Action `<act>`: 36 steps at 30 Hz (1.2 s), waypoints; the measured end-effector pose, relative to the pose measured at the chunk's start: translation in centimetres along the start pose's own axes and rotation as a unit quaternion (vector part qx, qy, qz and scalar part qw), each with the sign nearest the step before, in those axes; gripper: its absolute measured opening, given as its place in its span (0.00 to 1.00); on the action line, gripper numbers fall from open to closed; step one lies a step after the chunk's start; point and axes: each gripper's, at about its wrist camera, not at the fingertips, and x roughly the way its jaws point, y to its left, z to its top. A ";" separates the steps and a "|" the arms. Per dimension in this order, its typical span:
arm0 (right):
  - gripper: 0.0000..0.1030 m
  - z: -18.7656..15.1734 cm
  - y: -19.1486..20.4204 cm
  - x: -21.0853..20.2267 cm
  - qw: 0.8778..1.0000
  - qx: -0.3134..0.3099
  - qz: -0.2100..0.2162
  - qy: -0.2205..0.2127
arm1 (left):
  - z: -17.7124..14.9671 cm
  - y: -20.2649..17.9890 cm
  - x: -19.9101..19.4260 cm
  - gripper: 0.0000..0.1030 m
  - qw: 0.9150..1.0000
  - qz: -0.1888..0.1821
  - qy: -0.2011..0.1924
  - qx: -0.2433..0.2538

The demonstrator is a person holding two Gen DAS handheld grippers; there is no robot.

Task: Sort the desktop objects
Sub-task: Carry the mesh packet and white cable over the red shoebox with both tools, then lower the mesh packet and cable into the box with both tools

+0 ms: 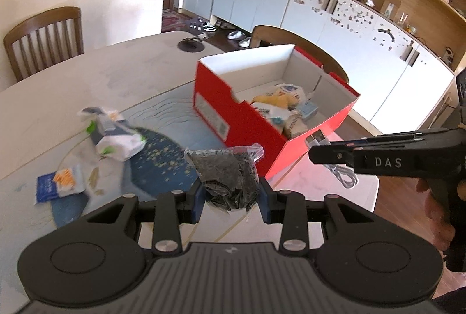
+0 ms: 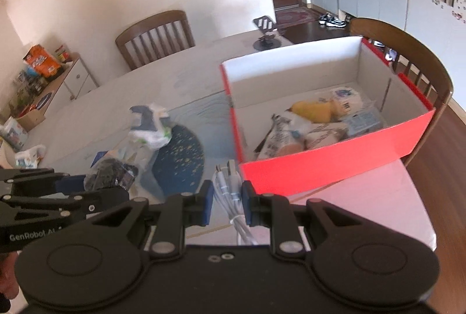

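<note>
My left gripper is shut on a clear bag of dark dried bits, held above the table near the red box's near corner. The same bag shows in the right wrist view. My right gripper is shut on a coiled white cable, just in front of the red shoebox. The cable also shows in the left wrist view under the right gripper. The box is open and holds several packets and a yellow item.
Crumpled white-and-green packets and a blue-and-orange packet lie on a blue round mat to the left. A small black stand sits at the table's far edge. Wooden chairs stand around the table.
</note>
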 end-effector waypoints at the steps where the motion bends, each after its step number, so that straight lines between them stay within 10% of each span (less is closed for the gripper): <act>1: 0.19 0.2 -0.4 -0.1 1.000 0.004 -0.002 -0.003 | 0.3 -0.3 0.3 0.34 1.000 -0.001 -0.001 0.001; 36: 0.11 8.5 -12.8 2.6 0.999 0.000 -0.038 -0.029 | 10.0 -6.5 11.2 0.34 0.999 0.019 0.007 0.029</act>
